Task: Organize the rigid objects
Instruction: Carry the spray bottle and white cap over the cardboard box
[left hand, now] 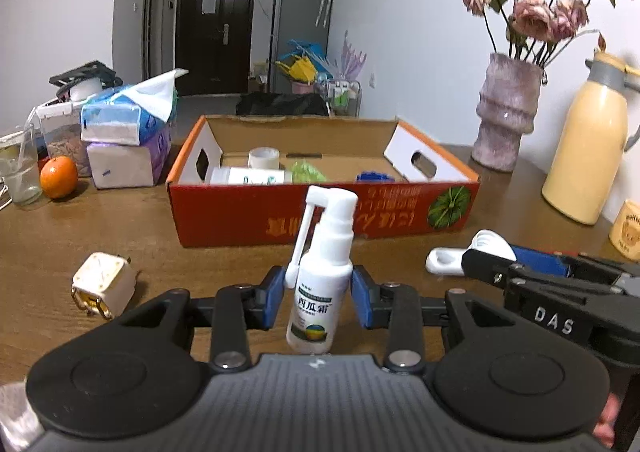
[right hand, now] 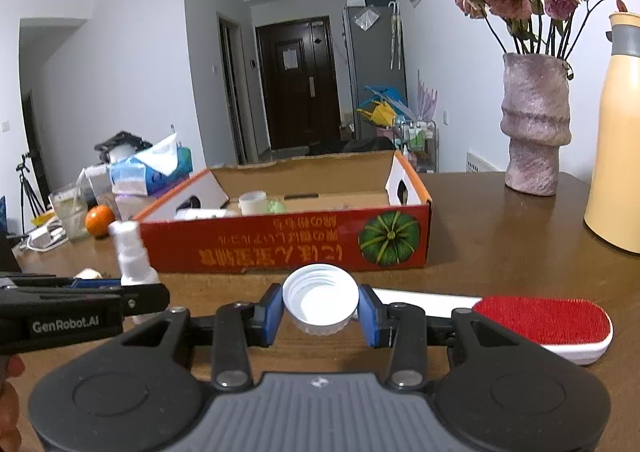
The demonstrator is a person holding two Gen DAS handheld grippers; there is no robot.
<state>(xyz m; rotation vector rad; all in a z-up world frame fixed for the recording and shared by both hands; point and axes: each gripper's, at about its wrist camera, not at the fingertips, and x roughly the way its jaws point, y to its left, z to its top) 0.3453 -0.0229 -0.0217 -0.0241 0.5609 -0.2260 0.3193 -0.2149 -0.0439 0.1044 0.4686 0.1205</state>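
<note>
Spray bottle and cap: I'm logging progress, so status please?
Left tongs shut on spray bottle, upright. Right tongs shut on white cap. Both short of the box; path clear.

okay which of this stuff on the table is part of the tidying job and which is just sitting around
In the job:
spray bottle, in the left claw
white cap, in the right claw
red cardboard box
lint brush
cube-shaped plug

Just lying about:
flower vase
yellow thermos
orange
tissue packs
</note>
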